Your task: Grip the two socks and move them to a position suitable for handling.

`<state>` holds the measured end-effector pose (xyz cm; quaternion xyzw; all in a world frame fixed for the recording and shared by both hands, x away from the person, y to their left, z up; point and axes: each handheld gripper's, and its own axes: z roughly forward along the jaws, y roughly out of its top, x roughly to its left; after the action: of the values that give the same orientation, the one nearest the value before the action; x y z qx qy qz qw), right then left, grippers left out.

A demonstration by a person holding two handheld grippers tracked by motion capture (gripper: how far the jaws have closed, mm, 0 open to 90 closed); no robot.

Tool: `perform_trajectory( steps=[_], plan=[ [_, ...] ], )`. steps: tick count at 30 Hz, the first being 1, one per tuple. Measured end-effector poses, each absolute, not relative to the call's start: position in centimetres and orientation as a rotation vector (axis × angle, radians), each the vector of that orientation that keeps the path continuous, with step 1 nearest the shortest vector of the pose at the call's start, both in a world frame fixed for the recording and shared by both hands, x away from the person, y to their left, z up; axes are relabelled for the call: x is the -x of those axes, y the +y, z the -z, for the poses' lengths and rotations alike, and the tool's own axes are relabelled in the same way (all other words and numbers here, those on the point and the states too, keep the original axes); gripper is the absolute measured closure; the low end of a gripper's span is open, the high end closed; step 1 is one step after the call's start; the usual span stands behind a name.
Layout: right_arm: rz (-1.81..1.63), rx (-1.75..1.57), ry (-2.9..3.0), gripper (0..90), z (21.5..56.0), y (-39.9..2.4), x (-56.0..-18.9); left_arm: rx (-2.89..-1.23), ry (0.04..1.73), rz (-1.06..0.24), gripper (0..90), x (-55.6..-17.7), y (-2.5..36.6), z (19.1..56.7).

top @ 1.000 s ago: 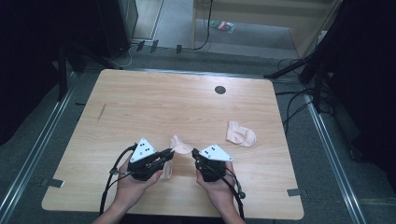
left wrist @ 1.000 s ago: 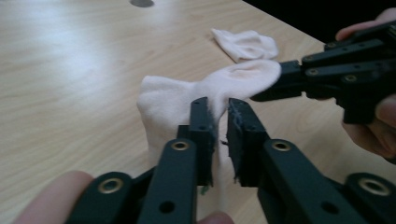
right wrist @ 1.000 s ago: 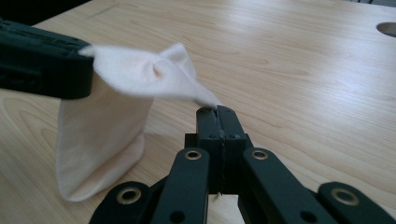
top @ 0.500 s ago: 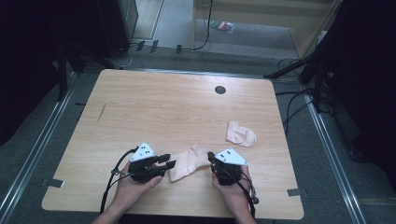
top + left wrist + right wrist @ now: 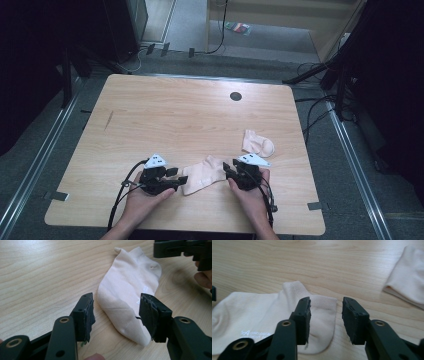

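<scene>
A pale pink sock (image 5: 205, 174) lies stretched flat on the wooden table (image 5: 190, 120) between my two grippers. My left gripper (image 5: 179, 179) is at its toe end. In the left gripper view the toe (image 5: 125, 295) lies between the jaws of the left gripper (image 5: 116, 312), whose pads stand clear of it. My right gripper (image 5: 227, 169) is at the cuff end, and the cuff (image 5: 319, 312) lies under and between the parted jaws of the right gripper (image 5: 325, 315). Both pairs of jaws have just been opening. A second pink sock (image 5: 258, 142) lies folded to the right.
A dark round hole (image 5: 235, 96) sits near the table's far edge. The second sock (image 5: 407, 285) is close beside my right gripper. Cables trail from both grippers over the near edge. Dark floor and metal rails surround the table.
The two grippers moved apart and sank to the table, drawing the bunched sock out flat. Both sets of jaws then opened and let go of the sock.
</scene>
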<state>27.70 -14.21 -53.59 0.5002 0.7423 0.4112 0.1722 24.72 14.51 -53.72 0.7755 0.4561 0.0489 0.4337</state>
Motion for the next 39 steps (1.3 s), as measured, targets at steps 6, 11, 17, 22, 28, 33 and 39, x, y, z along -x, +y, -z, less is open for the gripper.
perform_trajectory(
  steps=[6, 11, 17, 22, 28, 33, 39],
  plan=[
    [-1.088, -1.389, 2.147, 59.9, 54.5, -13.2, -27.9, -1.997, 1.099, -0.164, 56.7, -24.2, 13.3, 54.4],
    [-1.019, -1.366, 2.143, 75.7, 54.8, -13.0, -27.2, -2.050, 1.057, -0.206, 84.0, -23.8, 12.5, 54.5],
    [-0.989, -1.335, 2.153, 87.7, 54.6, -12.8, -26.3, -2.038, 1.046, -0.232, 87.4, -23.6, 12.7, 54.0],
    [-1.008, -1.383, 2.148, 88.1, 53.7, -13.7, -24.8, -2.027, 0.991, -0.236, 84.5, -22.8, 12.7, 52.8],
    [-0.976, -1.404, 2.119, 88.0, 53.1, -16.1, -23.3, -1.972, 1.027, -0.156, 59.8, -23.6, 13.3, 53.3],
    [-0.958, -1.451, 2.084, 88.0, 53.5, -18.2, -22.9, -1.966, 1.076, -0.116, 56.6, -24.1, 13.1, 54.0],
    [-0.946, -1.446, 2.080, 87.9, 53.7, -18.4, -22.8, -2.024, 1.018, -0.124, 53.2, -23.8, 9.7, 54.4]
  ],
)
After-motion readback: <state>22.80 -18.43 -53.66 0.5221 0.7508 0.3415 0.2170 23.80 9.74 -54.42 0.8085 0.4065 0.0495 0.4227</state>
